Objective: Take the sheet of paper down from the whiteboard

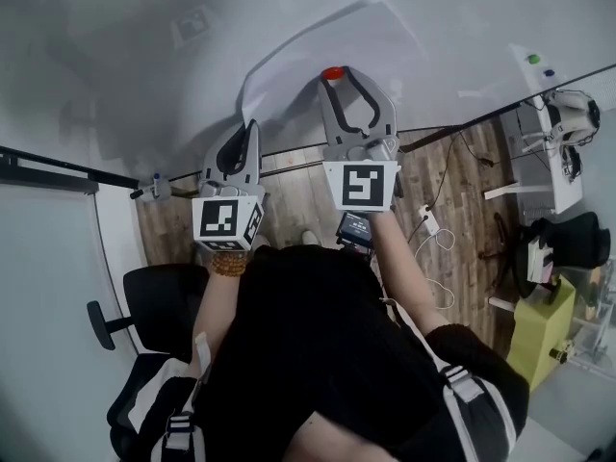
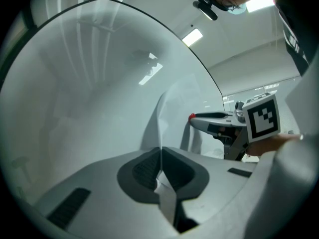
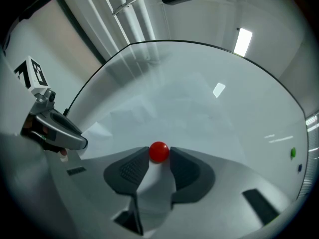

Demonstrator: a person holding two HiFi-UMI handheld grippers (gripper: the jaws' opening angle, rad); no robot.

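Your left gripper [image 1: 252, 128] is clamped shut on the near edge of the sheet of paper [image 1: 327, 41], and a crease runs up ahead of its jaws. The sheet's outline on the whiteboard [image 1: 106, 56] is faint, white on white. Your right gripper [image 1: 339, 75] has its tips snug against both sides of the red magnet [image 3: 159, 152]. The paper below it is hidden behind the jaws.

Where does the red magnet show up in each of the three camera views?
Head view: red magnet upper centre, at the tips of the right gripper.
Left gripper view: red magnet right of centre, a small red dot at the tip of the right gripper seen side-on.
Right gripper view: red magnet centre, between that gripper's pads.
Shared landmark: the sheet of paper on the whiteboard.
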